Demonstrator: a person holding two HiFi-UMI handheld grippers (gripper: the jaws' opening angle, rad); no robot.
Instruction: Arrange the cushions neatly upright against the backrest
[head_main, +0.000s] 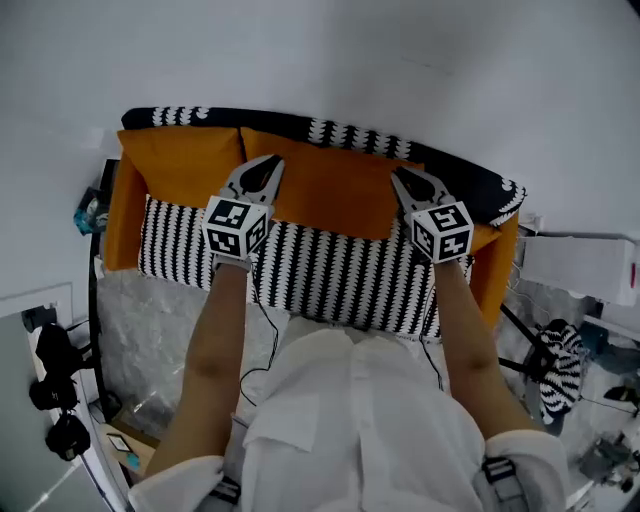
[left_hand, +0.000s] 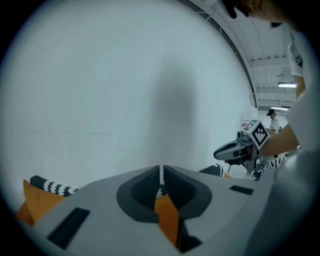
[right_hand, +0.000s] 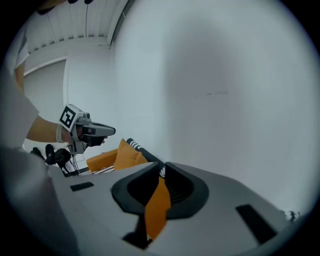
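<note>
With my left gripper at eleven o'clock and right gripper at one both pinching thin fabric folds of the orange cushion, held before the backrest at twelve, I fear a slip dropping it onto the seat.

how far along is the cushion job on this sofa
Done, apparently: the left cushion stands against the backrest. In hand: the left gripper and right gripper each have their tongs shut on orange fabric of the second cushion, held over the striped seat. Left: lean it upright beside the first and let go.
</note>
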